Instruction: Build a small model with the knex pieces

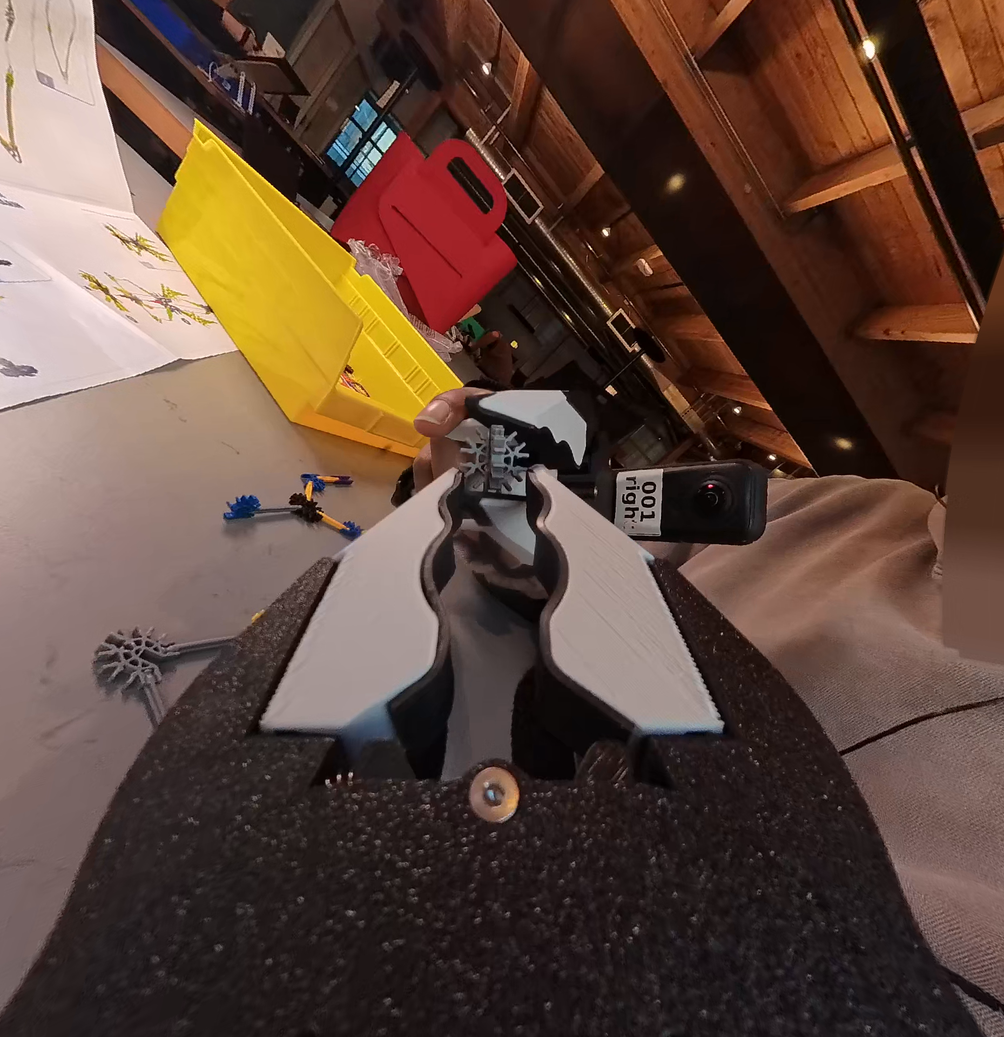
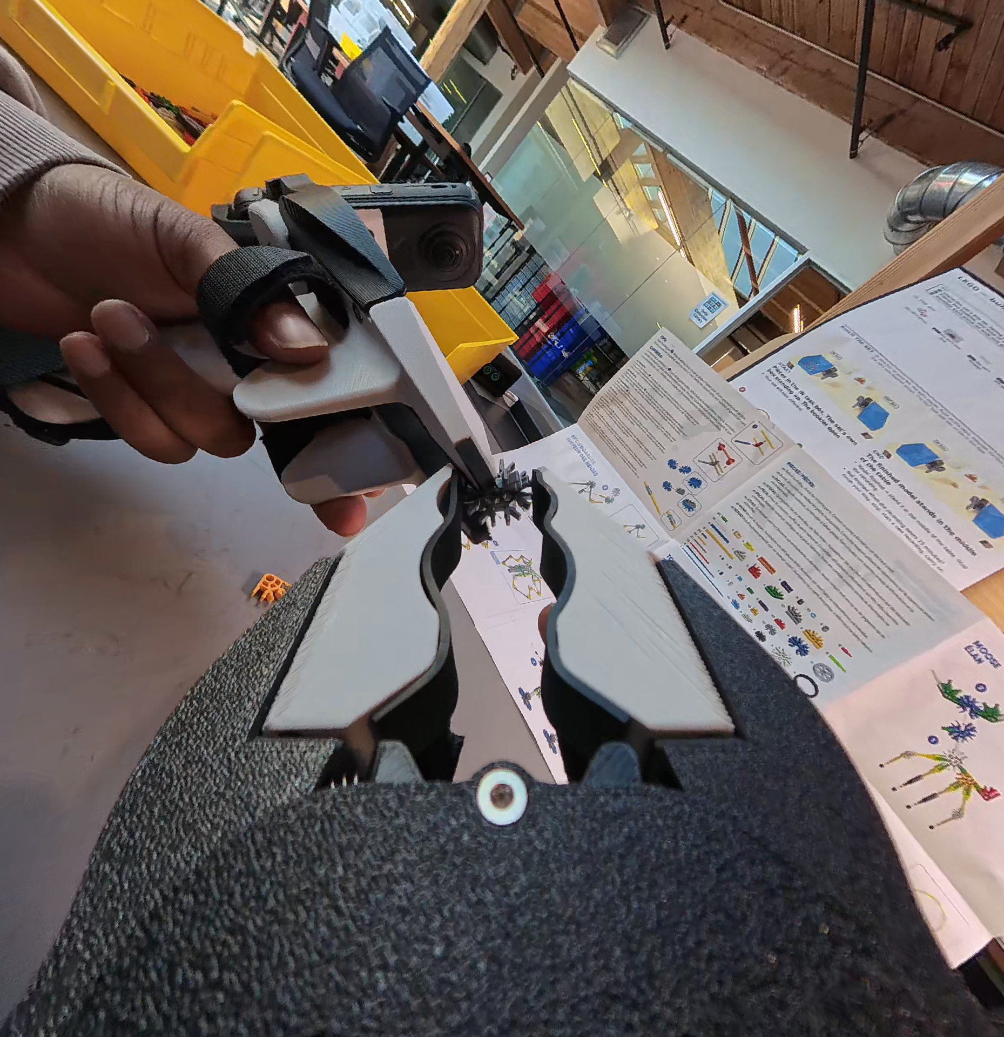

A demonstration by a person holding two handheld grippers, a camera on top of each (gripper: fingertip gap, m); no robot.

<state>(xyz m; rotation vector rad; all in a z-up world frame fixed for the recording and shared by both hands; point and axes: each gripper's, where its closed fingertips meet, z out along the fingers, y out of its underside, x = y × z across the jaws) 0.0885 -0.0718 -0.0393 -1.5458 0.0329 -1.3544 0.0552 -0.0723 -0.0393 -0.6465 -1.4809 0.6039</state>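
Left gripper (image 1: 495, 477): fingertips closed on a grey snowflake connector (image 1: 495, 457), held up above the table (image 1: 151, 505).
Right gripper (image 2: 491, 494): tips sit either side of the same connector cluster, dark against the light here (image 2: 496, 499); whether they press on it I cannot tell.
Meeting point: both grippers come nose to nose at the connector, the other one's finger touching it in each view.
Hand (image 2: 112, 314): strapped into the left gripper's handle.
On the table: a blue, black and yellow rod assembly (image 1: 297, 508), a grey connector with rods (image 1: 135, 662), an orange piece (image 2: 269, 586).
Further out: yellow bin (image 1: 264, 292), red folder (image 1: 443, 235), instruction sheets (image 2: 769, 505).
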